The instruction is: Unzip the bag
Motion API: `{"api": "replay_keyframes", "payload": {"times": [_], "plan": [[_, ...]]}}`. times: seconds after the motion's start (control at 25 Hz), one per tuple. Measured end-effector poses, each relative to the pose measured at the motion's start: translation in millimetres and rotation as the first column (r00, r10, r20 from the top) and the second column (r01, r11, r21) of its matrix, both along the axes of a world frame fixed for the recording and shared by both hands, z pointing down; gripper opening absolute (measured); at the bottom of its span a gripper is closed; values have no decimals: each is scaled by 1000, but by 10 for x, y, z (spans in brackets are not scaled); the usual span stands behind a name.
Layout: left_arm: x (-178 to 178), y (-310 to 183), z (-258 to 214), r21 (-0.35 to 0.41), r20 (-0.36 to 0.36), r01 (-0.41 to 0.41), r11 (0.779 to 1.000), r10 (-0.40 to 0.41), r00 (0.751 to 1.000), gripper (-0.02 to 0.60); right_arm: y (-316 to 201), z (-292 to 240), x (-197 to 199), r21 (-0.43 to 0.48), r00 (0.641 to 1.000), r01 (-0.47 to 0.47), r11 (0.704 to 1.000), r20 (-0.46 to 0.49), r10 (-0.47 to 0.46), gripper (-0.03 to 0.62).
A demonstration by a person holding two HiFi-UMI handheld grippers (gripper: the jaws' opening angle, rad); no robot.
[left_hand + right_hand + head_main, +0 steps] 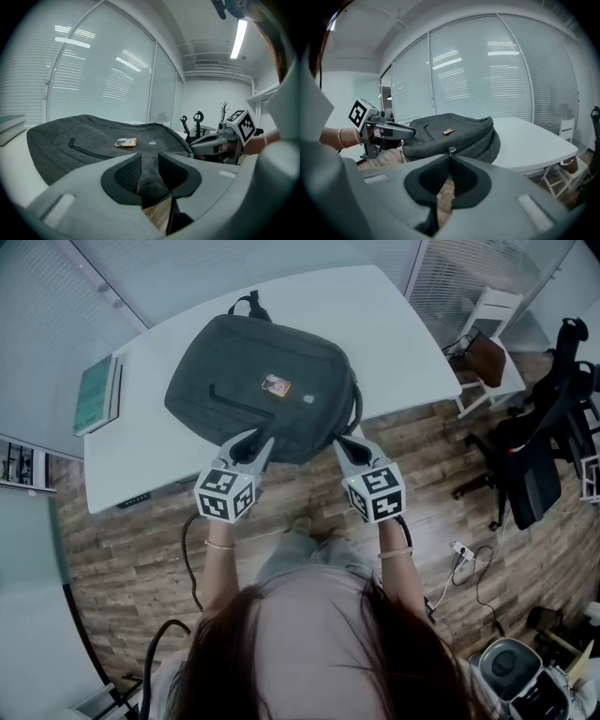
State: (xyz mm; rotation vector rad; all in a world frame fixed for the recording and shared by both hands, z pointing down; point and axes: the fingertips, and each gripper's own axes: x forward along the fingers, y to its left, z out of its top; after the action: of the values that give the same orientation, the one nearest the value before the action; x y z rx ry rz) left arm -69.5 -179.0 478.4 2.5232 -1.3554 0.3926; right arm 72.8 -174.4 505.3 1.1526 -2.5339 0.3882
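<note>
Bag: lies flat on the white desk.
Left claw: at the bag's near edge, its 2 jaws apart, bag cloth between them, not squeezed.
Right claw: at the bag's near edge, pinched tight on the zipper pull.

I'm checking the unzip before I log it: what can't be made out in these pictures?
- Near edge of the bag and its zipper: head view, partly covered by the left tool and right tool; open or closed unknown.
- Zipper pull: right gripper view, at the shut right tool's tips; the pads hide whether it is pinched.
- Patch on the bag: print too small in every view.
</note>
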Motion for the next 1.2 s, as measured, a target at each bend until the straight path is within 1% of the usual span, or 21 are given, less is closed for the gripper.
{"api": "replay_keyframes", "payload": {"times": [0.2, 0.4, 0.56, 0.68, 0.84, 0.92, 1.04, 1.2], "plan": [[190, 168, -88, 4, -28, -41, 999, 42, 999, 142, 102, 9, -101, -9, 999, 50, 999, 6, -50, 9], [415, 325, -168, 13, -16, -81, 997, 81, 997, 170, 221, -4, -206, -17, 994, 105, 994, 17, -105, 9], [539, 376, -136, 23, 43, -105, 994, 104, 994, 184, 316, -9, -368, -24, 987, 162, 986, 21, -162, 9], [547, 411, -81, 30, 92, -90, 996, 87, 992, 186, 380, -7, -422, -25, 979, 203, 979, 12, -202, 9], [543, 466, 7, -11, 138, -91, 996, 92, 986, 184, 454, -13, -473, -29, 968, 250, 968, 12, -249, 9], [525, 495, 36, -19, 176, -91, 996, 93, 980, 173, 504, -16, -542, -34, 963, 270, 962, 21, -270, 9], [469, 509, 100, -16, 233, -76, 997, 77, 969, 138, 546, -10, -612, -44, 955, 297, 954, 34, -296, 9], [425, 502, 123, -21, 279, -81, 996, 84, 957, 136, 562, -11, -685, -56, 946, 322, 945, 57, -319, 9]]}}
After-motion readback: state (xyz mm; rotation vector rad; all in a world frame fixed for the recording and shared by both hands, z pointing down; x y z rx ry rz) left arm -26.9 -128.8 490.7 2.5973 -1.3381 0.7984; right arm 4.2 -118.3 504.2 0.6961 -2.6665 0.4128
